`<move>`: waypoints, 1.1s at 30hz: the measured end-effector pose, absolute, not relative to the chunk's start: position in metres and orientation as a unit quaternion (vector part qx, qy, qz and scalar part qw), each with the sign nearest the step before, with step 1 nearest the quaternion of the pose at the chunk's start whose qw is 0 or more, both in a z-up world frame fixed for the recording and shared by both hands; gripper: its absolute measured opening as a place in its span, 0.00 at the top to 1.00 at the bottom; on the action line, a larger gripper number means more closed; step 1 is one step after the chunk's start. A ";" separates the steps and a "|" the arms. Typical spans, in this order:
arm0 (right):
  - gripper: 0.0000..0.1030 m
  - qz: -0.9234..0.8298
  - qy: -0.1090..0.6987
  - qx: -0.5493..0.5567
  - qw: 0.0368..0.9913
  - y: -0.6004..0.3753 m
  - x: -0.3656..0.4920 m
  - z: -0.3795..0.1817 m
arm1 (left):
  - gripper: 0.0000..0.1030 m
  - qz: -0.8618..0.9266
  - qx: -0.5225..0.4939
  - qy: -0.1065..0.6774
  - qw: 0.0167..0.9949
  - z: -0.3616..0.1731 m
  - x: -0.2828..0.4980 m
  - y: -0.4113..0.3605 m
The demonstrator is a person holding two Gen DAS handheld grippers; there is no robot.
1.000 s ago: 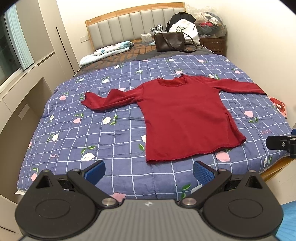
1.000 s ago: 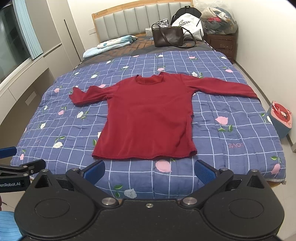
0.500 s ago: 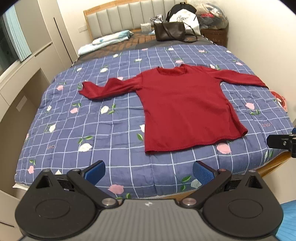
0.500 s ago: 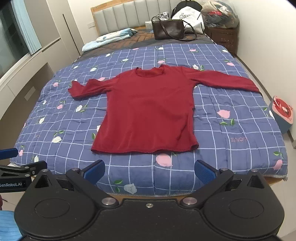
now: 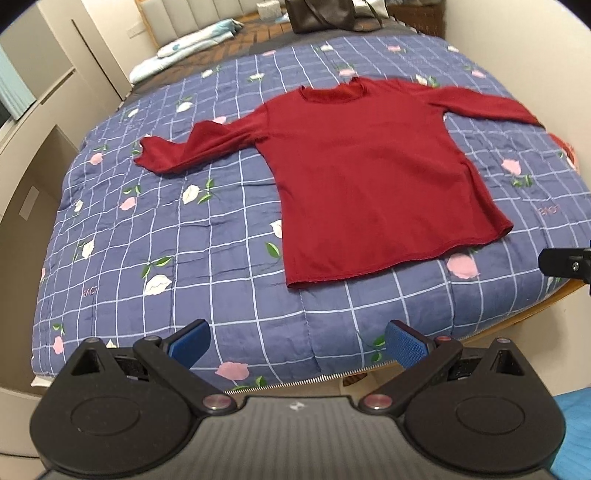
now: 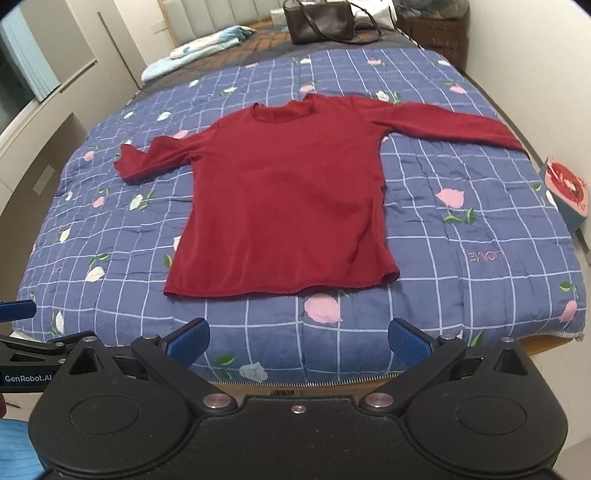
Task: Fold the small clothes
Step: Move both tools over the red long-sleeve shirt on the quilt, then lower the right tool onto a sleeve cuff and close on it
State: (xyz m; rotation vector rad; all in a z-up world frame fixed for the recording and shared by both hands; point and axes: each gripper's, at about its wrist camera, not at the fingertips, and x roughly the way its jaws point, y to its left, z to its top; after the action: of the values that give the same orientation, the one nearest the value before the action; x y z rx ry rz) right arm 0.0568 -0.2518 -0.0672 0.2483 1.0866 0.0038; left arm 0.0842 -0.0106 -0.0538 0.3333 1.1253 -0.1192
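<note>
The red long-sleeved top [image 5: 373, 177] is laid flat, front up, on the blue checked quilt [image 5: 207, 236], hem toward the foot of the bed, both sleeves spread out; no fold is made yet. Vs. 1 s ago the top is seen larger and lower in both views, and the headboard is cropped out, so both grippers have been brought fwd and tipped down toward the hem: approach phase, nothing gripped. The left gripper [image 5: 297, 341] is held w/ fingers wide apart, empty, over the quilt edge; the right gripper [image 6: 299, 341] likewise, apart and empty. The brown handbag [image 6: 321, 20] at the far end is unmoved.
</note>
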 end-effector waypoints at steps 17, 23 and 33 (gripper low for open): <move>0.00 -0.155 0.616 0.219 0.740 -0.294 0.104 -0.114 | 0.00 -0.039 0.248 0.685 0.684 -0.134 0.214 -0.030; 0.00 -0.207 0.625 0.257 0.707 -0.322 0.090 -0.123 | 0.00 -0.031 0.190 0.733 0.653 -0.149 0.239 -0.037; 0.00 -0.206 0.565 0.338 0.724 -0.399 0.112 -0.141 | 0.00 -0.010 0.207 0.730 0.651 -0.147 0.273 -0.097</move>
State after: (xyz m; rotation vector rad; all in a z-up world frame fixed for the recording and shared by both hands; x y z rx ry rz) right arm 0.1116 -0.3995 -0.1413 0.7459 1.2475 -0.4544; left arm 0.2732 -0.0971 -0.1468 0.4706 1.6572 -0.0222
